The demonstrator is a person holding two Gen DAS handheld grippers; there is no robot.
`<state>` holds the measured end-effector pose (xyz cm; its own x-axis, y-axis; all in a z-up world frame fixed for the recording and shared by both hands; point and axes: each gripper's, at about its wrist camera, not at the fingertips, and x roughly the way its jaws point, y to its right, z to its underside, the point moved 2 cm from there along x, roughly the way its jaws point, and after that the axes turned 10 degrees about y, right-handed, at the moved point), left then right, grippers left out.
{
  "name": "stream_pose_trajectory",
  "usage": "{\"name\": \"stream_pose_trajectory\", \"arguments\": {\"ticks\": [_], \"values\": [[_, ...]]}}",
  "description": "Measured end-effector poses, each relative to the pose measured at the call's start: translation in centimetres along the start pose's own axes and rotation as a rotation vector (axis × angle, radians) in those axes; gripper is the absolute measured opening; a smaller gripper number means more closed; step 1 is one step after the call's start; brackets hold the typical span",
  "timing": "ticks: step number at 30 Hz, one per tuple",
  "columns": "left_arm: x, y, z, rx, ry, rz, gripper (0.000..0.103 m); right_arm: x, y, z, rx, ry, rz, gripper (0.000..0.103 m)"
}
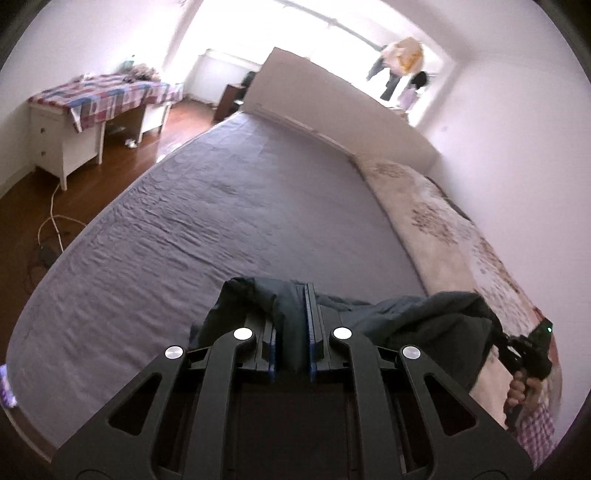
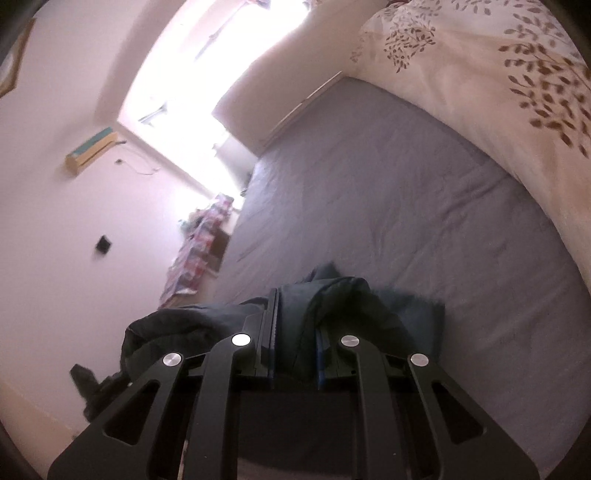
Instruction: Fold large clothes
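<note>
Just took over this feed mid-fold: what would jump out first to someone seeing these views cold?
A dark garment is clamped in the left gripper and also in the right gripper, bunched between them above the wide grey bed sheet. Along the bed's far side lies a cream leaf-print quilt, with a glaring window behind the headboard.

no legible text, labels or brands, views perhaps too blurred
</note>
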<state>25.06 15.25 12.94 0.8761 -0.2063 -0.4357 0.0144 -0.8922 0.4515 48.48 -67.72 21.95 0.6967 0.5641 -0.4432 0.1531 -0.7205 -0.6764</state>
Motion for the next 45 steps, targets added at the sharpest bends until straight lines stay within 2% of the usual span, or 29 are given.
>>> {"name": "stream_pose_trajectory", "arguments": {"ticks": [2,6,11,18,22,25,26,27,28,29,30,32,34,36,37,39,42,45], "values": [[3.9,-0.8,-0.3,-0.013,-0.025,-0.043,0.011,4.0,0.8,-1.4,0.006,-0.011,0.032,0.016],[10.2,-2.5,0.5,-0.035,-0.079,-0.107,0.011,10.6,3.0,-1.8,0.006,-0.058,0.111,0.016],[15.5,-4.4,2.2,-0.069,-0.132,-0.158,0.011,17.2,6.8,-0.8,0.046,-0.11,0.182,0.016],[18.8,-6.0,4.5,-0.099,-0.166,-0.218,0.015,21.5,9.9,1.2,0.071,-0.144,0.262,0.018],[18.3,-6.4,4.4,-0.143,-0.18,-0.207,0.02,21.2,10.3,1.3,0.143,-0.161,0.216,0.025],[17.2,-6.1,3.6,-0.17,-0.167,-0.17,0.037,20.0,10.0,0.4,0.208,-0.155,0.148,0.037],[16.6,-6.0,3.2,-0.179,-0.151,-0.162,0.049,19.6,9.8,0.1,0.226,-0.146,0.125,0.049],[16.2,-5.9,2.9,-0.184,-0.133,-0.159,0.065,19.1,9.7,-0.2,0.234,-0.136,0.113,0.073],[15.4,-5.7,2.5,-0.177,-0.096,-0.176,0.073,18.4,9.4,-0.6,0.232,-0.106,0.113,0.082],[14.6,-5.6,2.2,-0.165,-0.059,-0.192,0.077,17.6,9.0,-1.0,0.217,-0.057,0.13,0.084],[13.9,-5.3,1.9,-0.152,-0.042,-0.193,0.077,17.2,8.7,-1.3,0.201,-0.034,0.129,0.084],[13.1,-5.1,2.0,-0.154,-0.06,-0.18,0.077,16.7,8.4,-1.5,0.187,-0.04,0.138,0.084],[11.6,-4.8,2.8,-0.156,-0.071,-0.159,0.077,16.3,7.6,-1.1,0.161,-0.053,0.142,0.079],[10.2,-4.2,3.7,-0.132,-0.084,-0.148,0.077,16.3,5.8,-0.3,0.074,-0.086,0.142,0.058],[9.4,-3.8,4.3,-0.115,-0.083,-0.141,0.077,16.4,4.5,0.6,0.013,-0.114,0.14,0.053],[7.0,-2.9,5.7,-0.08,-0.063,-0.112,0.077,16.7,1.6,2.5,-0.112,-0.171,0.11,0.034],[3.6,-1.9,8.2,-0.038,-0.048,-0.083,0.077,17.1,-3.7,6.9,-0.338,-0.249,0.062,0.026],[0.8,-1.3,11.0,-0.005,-0.056,-0.06,0.077,17.7,-7.2,10.8,-0.457,-0.307,0.028,0.024]]}}
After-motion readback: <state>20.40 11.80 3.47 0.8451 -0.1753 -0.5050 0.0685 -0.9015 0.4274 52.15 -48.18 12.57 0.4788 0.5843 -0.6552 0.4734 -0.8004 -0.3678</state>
